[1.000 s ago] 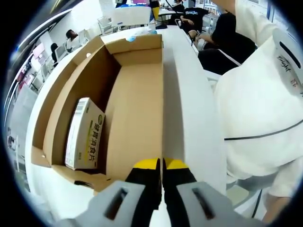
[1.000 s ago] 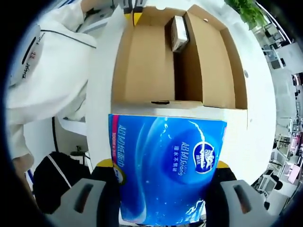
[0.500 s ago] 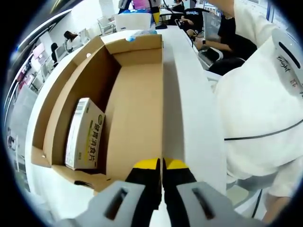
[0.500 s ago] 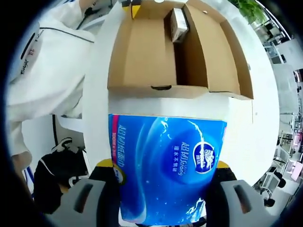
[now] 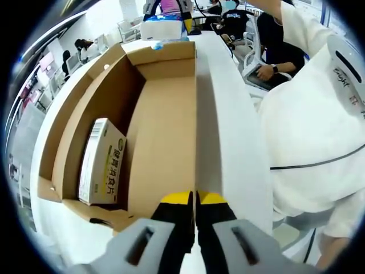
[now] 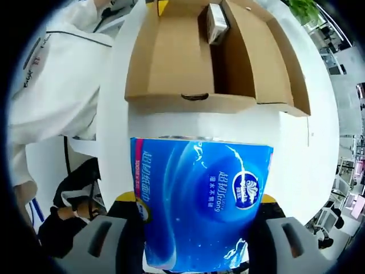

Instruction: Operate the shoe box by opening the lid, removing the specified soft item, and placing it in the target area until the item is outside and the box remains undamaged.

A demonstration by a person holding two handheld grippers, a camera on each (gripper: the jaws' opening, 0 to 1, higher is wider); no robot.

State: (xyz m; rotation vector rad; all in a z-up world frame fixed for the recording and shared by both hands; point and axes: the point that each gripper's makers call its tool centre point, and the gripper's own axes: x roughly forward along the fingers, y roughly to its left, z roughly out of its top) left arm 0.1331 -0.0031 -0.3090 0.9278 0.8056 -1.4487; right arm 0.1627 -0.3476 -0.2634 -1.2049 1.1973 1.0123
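Jaws, your right gripper point(image 6: 197, 220): clamped on blue tissue pack point(image 6: 201, 202), above bench point(image 6: 296, 154). Left gripper point(image 5: 195, 200): jaws pinched on box point(image 5: 165, 125) wall; carton point(image 5: 102, 162) inside.

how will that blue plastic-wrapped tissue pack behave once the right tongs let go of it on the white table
The blue plastic-wrapped tissue pack looks soft and light, so it probably squashes slightly between the right tongs. Its glossy film may be a little slippery. Flat-sided, it should likely settle on the white table rather than roll.

White garment point(image 5: 308, 114) with dark piping, perhaps small lettering.
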